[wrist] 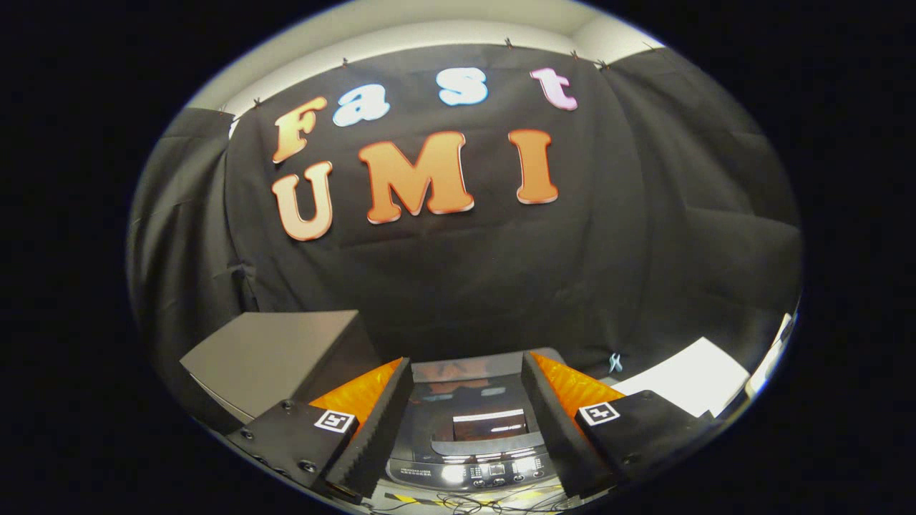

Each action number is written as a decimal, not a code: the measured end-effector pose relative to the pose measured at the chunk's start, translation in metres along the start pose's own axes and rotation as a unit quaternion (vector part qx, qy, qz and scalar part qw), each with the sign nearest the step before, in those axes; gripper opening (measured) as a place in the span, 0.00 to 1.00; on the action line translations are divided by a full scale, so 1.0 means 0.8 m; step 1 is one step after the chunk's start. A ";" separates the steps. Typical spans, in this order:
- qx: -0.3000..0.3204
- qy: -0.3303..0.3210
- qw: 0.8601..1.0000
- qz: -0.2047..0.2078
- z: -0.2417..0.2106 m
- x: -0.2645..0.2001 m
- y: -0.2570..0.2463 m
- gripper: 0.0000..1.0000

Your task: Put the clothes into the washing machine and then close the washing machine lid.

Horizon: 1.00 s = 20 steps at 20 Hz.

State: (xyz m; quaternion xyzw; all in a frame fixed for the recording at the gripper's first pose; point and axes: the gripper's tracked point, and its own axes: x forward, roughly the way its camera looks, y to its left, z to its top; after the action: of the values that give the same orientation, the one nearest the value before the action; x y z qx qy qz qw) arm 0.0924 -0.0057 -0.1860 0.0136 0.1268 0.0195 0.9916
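A grey box stands at the left of the booth, against the black cloth wall, its flat top catching the light. Just to its right, the gripper hangs above a small top-loading washing machine, its two fingers spread wide apart and holding nothing. Each finger carries a small square black-and-white marker tag near its base. Between the fingers lies the washing machine's lid, which looks shut and glossy, with reflections on its dark window. At the near edge of the machine sits the control panel, a row of lit buttons and a small display; a line of print runs along the panel's left part but is too small to read. Thin dark cables trail across the floor in front of the machine. To the right, beyond the right finger, a white sheet or board lies flat beside the machine.
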 end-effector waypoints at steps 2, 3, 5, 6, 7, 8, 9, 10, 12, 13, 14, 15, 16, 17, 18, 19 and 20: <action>-0.009 -0.029 1.000 -0.002 0.034 -0.029 0.019 0.98; -0.013 -0.039 0.999 -0.006 0.047 -0.042 0.021 0.98; -0.013 -0.057 0.998 -0.008 0.071 -0.067 0.037 0.98; -0.014 -0.069 0.997 -0.013 0.085 -0.079 0.040 0.98; -0.016 -0.077 0.997 -0.012 0.094 -0.091 0.046 0.98; -0.018 -0.084 0.996 -0.016 0.101 -0.101 0.050 0.98; -0.021 -0.091 0.996 -0.016 0.107 -0.109 0.053 0.98; -0.026 -0.092 0.995 -0.015 0.109 -0.115 0.058 0.98; -0.040 -0.093 0.995 -0.020 0.114 -0.120 0.059 0.98; -0.044 -0.097 0.994 -0.021 0.118 -0.124 0.061 0.98; -0.045 -0.098 0.994 -0.023 0.120 -0.125 0.063 0.98; -0.044 -0.100 0.994 -0.023 0.121 -0.130 0.067 0.98; -0.041 -0.102 0.994 -0.023 0.124 -0.133 0.068 0.98; -0.040 -0.103 0.994 -0.023 0.125 -0.137 0.067 0.98; -0.040 -0.102 0.994 -0.025 0.125 -0.140 0.065 0.98; -0.040 -0.104 0.993 -0.023 0.125 -0.140 0.063 0.98; -0.039 -0.104 0.994 -0.022 0.125 -0.137 0.064 0.98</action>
State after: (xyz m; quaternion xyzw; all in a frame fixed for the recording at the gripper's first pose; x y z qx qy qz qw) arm 0.0096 0.0387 -0.0597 -0.0259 0.0228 0.0006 0.9994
